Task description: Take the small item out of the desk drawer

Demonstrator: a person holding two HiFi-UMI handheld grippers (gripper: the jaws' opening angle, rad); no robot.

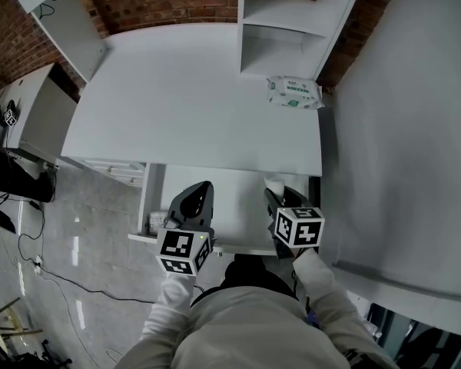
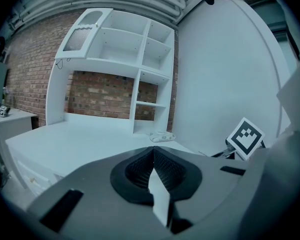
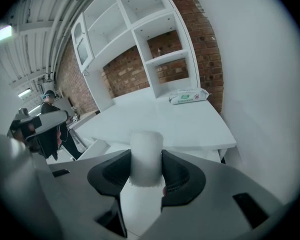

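Two grippers: left gripper (image 1: 200,191), right gripper (image 1: 280,198). One small white cylinder (image 3: 146,154). One white desk (image 1: 192,106). One open drawer (image 1: 230,202), near side. One wipes pack (image 1: 293,92), far right of desktop. One shelf unit (image 1: 292,21), far right. One low cabinet (image 1: 38,114), left.

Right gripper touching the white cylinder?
Touching. The right gripper view shows the right gripper with both jaws pressed against the white cylinder.

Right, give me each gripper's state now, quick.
Left gripper: shut, nothing between its jaws.
Right gripper: shut on the small white cylinder.
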